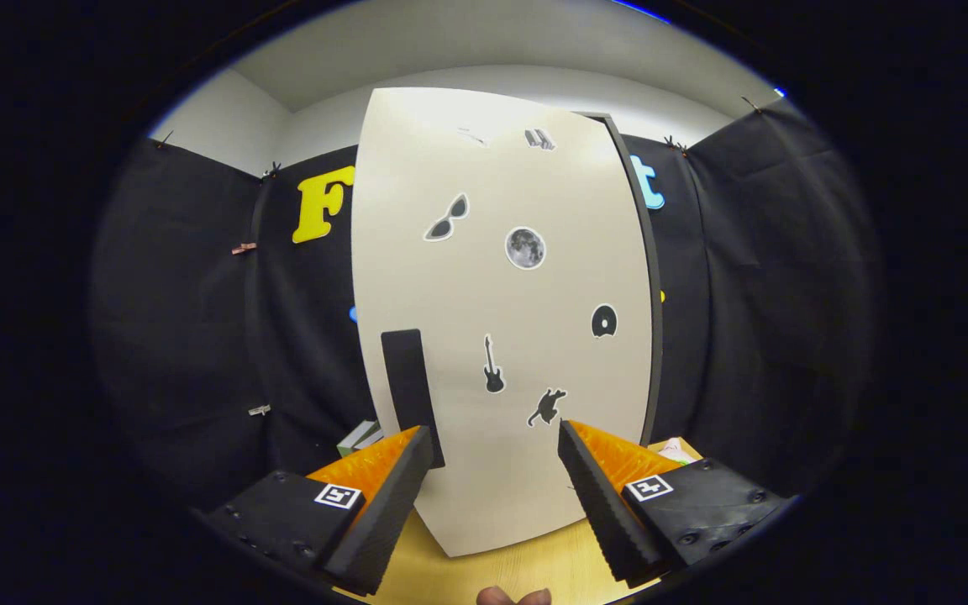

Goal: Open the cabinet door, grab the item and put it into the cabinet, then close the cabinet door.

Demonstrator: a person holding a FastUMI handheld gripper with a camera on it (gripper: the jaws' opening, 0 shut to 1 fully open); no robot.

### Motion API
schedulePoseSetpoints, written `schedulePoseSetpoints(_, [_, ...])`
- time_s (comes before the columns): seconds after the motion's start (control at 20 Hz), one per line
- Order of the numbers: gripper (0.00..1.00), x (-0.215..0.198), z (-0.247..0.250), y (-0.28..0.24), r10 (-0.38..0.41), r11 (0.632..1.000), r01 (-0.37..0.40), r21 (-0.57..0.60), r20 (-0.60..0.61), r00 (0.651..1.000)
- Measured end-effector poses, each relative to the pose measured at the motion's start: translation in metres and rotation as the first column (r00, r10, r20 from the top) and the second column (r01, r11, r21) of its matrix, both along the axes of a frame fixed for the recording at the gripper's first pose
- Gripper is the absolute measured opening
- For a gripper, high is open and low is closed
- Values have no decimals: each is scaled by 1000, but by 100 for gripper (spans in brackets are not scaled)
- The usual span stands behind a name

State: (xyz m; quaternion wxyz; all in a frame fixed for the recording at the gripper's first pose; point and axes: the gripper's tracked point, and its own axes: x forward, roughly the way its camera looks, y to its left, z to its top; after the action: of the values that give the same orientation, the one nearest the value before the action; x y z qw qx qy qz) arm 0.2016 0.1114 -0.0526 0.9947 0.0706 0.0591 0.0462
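Observation:
A tall white cabinet (501, 319) stands on the wooden table, directly ahead of me, its door face covered with small stickers. A long dark upright handle (410, 391) sits on the door near its left edge, just beyond my left fingertip. The door looks shut against its dark frame on the right. My gripper (497, 441) is open, its two fingers spread wide in front of the lower door with nothing between them. A pale boxy item (360, 437) peeks out left of the cabinet, behind my left finger.
The light wooden table (526, 567) runs under the cabinet to my fingers. A whitish object (676, 454) lies at the cabinet's right foot. Black cloth walls close in on both sides. Fingertips of a hand (513, 597) show at the near edge.

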Motion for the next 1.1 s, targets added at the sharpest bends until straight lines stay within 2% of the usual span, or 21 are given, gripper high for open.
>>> schedulePoseSetpoints(1.1, [98,-1,6,1,-26,1000,27,-12,22,999])
